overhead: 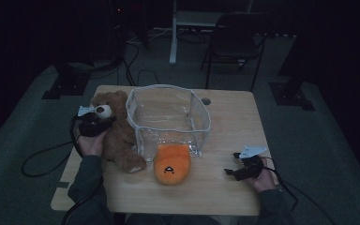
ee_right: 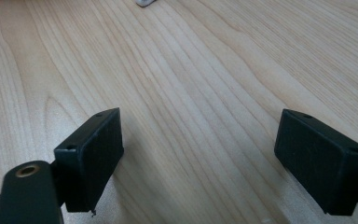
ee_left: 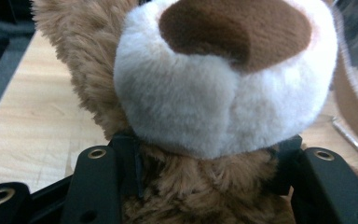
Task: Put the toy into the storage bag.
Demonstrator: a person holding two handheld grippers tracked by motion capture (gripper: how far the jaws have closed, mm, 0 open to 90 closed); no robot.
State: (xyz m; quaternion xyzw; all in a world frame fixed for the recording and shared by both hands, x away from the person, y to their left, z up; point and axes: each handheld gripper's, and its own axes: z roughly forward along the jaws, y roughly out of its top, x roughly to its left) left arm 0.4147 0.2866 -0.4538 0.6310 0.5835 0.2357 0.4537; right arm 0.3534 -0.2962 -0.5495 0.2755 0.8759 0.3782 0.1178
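Observation:
A brown teddy bear (overhead: 117, 133) sits at the left of the wooden table (overhead: 229, 122), beside a clear plastic bin (overhead: 201, 124). My left gripper (overhead: 105, 121) is shut on the bear just under its head. In the left gripper view the black jaws press into the brown fur on both sides below the white muzzle (ee_left: 223, 93), and my left gripper (ee_left: 205, 158) has the bear's neck between its pads. My right gripper (overhead: 232, 164) rests near the table's front right, open. In the right gripper view my right gripper (ee_right: 198, 140) has only bare wood between its jaws.
An orange plush toy (overhead: 171, 164) lies in front of the clear bin, between the two hands. A small hole (overhead: 206, 101) marks the table's far side. A dark chair (overhead: 236, 40) and cables stand on the floor beyond the table.

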